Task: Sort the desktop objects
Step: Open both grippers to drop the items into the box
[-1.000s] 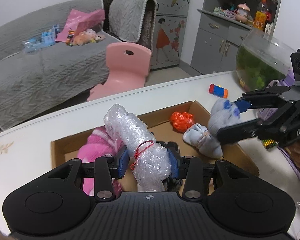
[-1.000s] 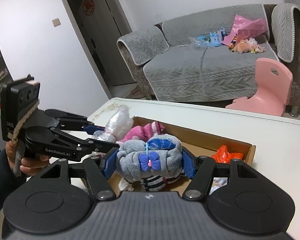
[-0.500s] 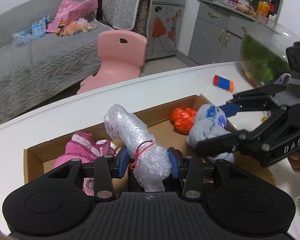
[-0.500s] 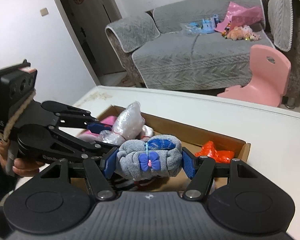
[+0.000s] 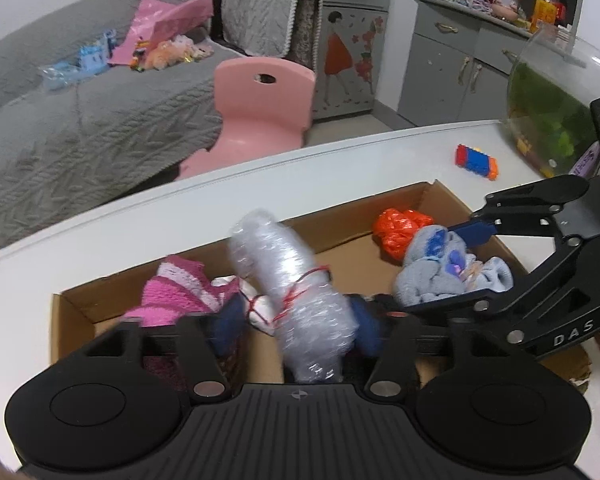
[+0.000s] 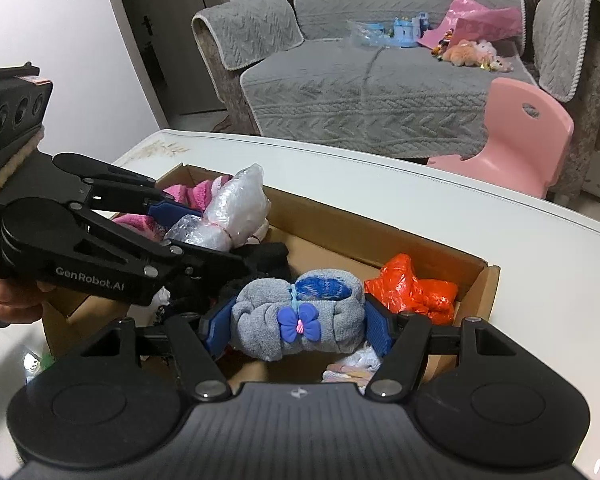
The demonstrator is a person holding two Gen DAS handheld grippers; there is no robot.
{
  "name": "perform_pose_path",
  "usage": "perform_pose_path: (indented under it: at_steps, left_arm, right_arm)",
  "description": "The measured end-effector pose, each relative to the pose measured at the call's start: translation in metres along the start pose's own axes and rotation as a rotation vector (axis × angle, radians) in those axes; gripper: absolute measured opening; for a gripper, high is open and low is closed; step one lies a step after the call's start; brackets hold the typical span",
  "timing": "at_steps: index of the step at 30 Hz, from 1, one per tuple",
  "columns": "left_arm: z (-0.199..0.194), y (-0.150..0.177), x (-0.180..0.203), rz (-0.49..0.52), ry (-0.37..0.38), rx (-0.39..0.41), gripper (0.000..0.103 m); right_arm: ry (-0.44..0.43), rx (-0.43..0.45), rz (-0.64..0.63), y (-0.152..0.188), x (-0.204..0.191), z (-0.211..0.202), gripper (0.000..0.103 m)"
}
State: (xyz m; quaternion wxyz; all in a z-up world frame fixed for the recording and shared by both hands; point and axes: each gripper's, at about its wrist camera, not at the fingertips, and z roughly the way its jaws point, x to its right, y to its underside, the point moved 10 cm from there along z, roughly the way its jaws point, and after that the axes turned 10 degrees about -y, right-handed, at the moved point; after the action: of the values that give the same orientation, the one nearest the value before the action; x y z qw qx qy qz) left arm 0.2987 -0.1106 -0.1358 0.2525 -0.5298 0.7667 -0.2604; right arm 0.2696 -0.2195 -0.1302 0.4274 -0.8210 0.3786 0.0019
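An open cardboard box [image 5: 380,204] [image 6: 476,280] lies on the white table. My left gripper [image 5: 296,320] is over the box; its jaws have spread and the bubble-wrap bundle [image 5: 296,292] tied with red string sits loosely between them, tilted. It also shows in the right wrist view [image 6: 232,216]. My right gripper [image 6: 296,324] is shut on a grey rolled sock with a purple bow [image 6: 296,320], low inside the box; the sock shows in the left wrist view [image 5: 432,268]. An orange bag [image 5: 400,228] [image 6: 412,288] and pink cloth [image 5: 180,292] lie in the box.
A small blue-and-red toy [image 5: 476,162] lies on the table beyond the box. A glass fish bowl [image 5: 552,116] stands at the far right. A pink chair [image 5: 264,108] and a grey sofa [image 6: 360,80] are behind the table.
Both grippers have moved down into the box. My left jaws have opened around the bubble-wrap bundle, which is now tilting. The right gripper still holds the sock.
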Motion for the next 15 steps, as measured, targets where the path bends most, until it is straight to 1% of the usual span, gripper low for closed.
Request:
perform_pose_path:
  at_steps: [2, 5, 8, 11, 15]
  left_arm:
    - [-0.004, 0.001, -0.003, -0.009, -0.003, 0.007, 0.075]
    - [-0.01, 0.001, -0.005, -0.021, -0.001, 0.01, 0.082]
    - [-0.02, 0.001, -0.007, -0.022, -0.005, 0.022, 0.086]
    - [-0.029, 0.003, -0.008, -0.025, -0.006, 0.033, 0.086]
    - [-0.039, 0.008, -0.012, -0.037, -0.008, 0.028, 0.086]
  right_arm:
    - [0.001, 0.006, 0.001, -0.001, -0.001, -0.002, 0.064]
    - [0.008, 0.029, -0.004, -0.002, -0.003, -0.008, 0.068]
    - [0.013, 0.05, 0.001, -0.007, -0.004, -0.014, 0.069]
    - [0.017, 0.056, -0.007, -0.01, -0.006, -0.018, 0.069]
    - [0.019, 0.07, -0.012, -0.014, -0.012, -0.023, 0.069]
